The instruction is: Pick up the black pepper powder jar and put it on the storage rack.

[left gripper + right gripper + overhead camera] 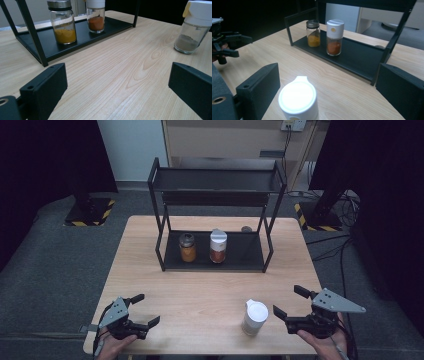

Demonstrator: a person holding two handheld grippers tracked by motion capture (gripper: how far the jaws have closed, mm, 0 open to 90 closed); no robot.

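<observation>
Nearest me, my right gripper (pixel 284 303) sits at the table's (pixel 210 285) front right, jaws spread wide and holding nothing. The white-capped jar (pixel 255 317) stands upright just beside it on the bare wood, not touched; in the right gripper view the jar (pixel 298 100) sits low between the two jaws but not clamped. It holds a little grey-brown powder.

My left gripper (pixel 147 309) rests at the front left, jaws also wide apart, empty, well apart from the jar.

Farther off, the black rack (pixel 216 215) stands at the table's far middle. Its lower shelf carries the yellow spice jar (pixel 187 247) with a metal lid and, just beside it, the orange spice jar (pixel 218 246) with a white cap.

Count: three jars, two shelved, one loose. One rack, two tiers; top tier looks bare.

My read: two placed, one left. Grasp, lift and shelving not yet begun.
</observation>
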